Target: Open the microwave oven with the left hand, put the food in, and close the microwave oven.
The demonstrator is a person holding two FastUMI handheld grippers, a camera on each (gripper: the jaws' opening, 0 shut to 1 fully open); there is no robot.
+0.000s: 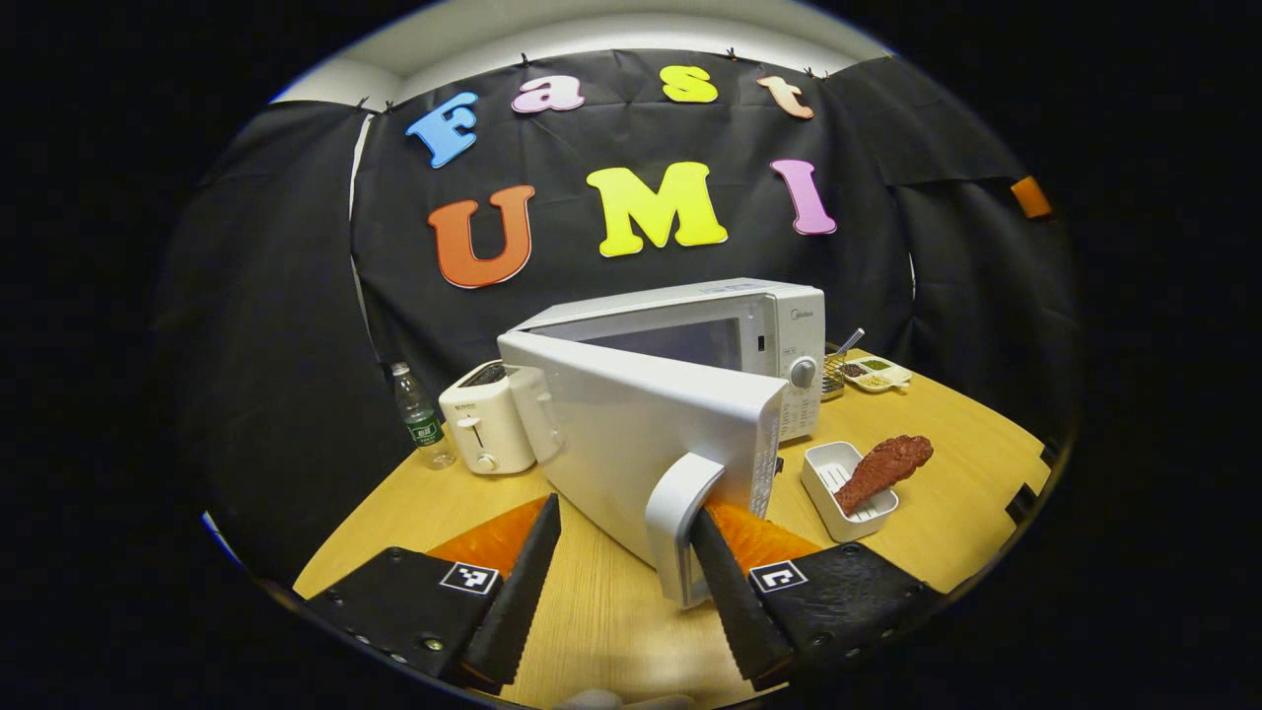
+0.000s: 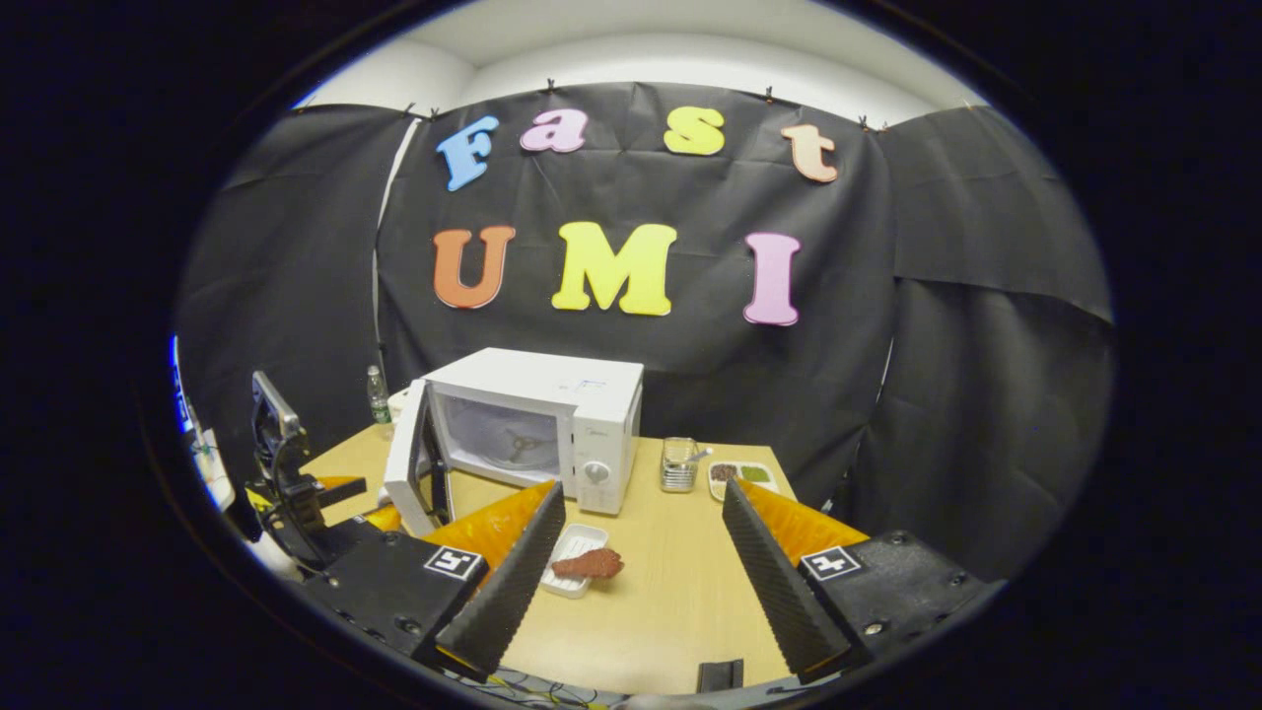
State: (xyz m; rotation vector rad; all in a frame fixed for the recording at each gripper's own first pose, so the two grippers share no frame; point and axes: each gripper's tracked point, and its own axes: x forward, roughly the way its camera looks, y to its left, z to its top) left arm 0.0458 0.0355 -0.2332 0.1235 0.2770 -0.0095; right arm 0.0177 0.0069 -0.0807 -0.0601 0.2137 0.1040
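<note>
The white microwave point(image 1: 710, 335) has its door point(image 1: 641, 444) swung out towards me in the left gripper view. The door handle point(image 1: 678, 528) stands between my left gripper's point(image 1: 626, 592) fingers, close against the right finger point(image 1: 730, 592); the jaws are wide apart, so it is open. The food, a red-brown piece of meat point(image 1: 884, 465), lies across a small white tray point(image 1: 826, 471) on the table right of the microwave. In the right gripper view, my right gripper point(image 2: 641, 577) hangs open above the food point(image 2: 589, 564) and tray point(image 2: 577, 540). The open cavity point(image 2: 503, 439) shows a turntable.
A white toaster point(image 1: 485, 419) and a water bottle point(image 1: 419, 414) stand left of the microwave. A wire basket point(image 2: 680, 463) and a divided dish point(image 2: 741, 475) sit at the back right. The wooden table point(image 2: 680, 592) ends near the right gripper.
</note>
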